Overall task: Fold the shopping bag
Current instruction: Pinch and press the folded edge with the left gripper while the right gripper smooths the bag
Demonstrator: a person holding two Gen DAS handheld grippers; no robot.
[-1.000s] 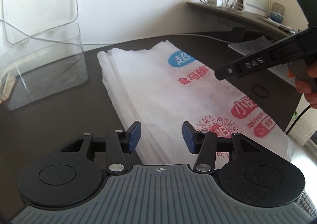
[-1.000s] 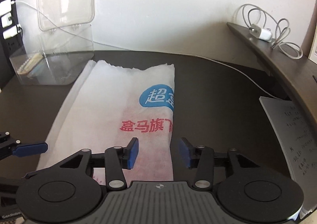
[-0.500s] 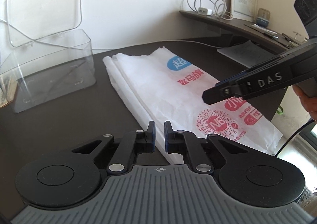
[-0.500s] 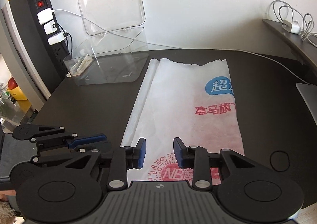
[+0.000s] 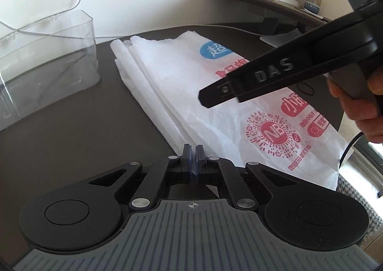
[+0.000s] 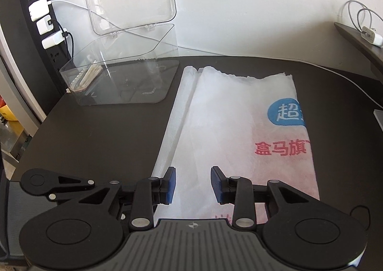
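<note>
Left wrist view has the left tool (image 5: 193, 159) nearest, its blue pads drawn almost together at the near left edge of the shopping bag (image 5: 205, 93); whether they pinch the edge cannot be told. Right tool (image 6: 193, 184) hangs over the bag's near end with pads wide apart, holding nothing. Beyond, the white bag lies flat on the dark worktop (image 6: 103, 141), a clear lidded box (image 6: 119, 79) farther left.
</note>
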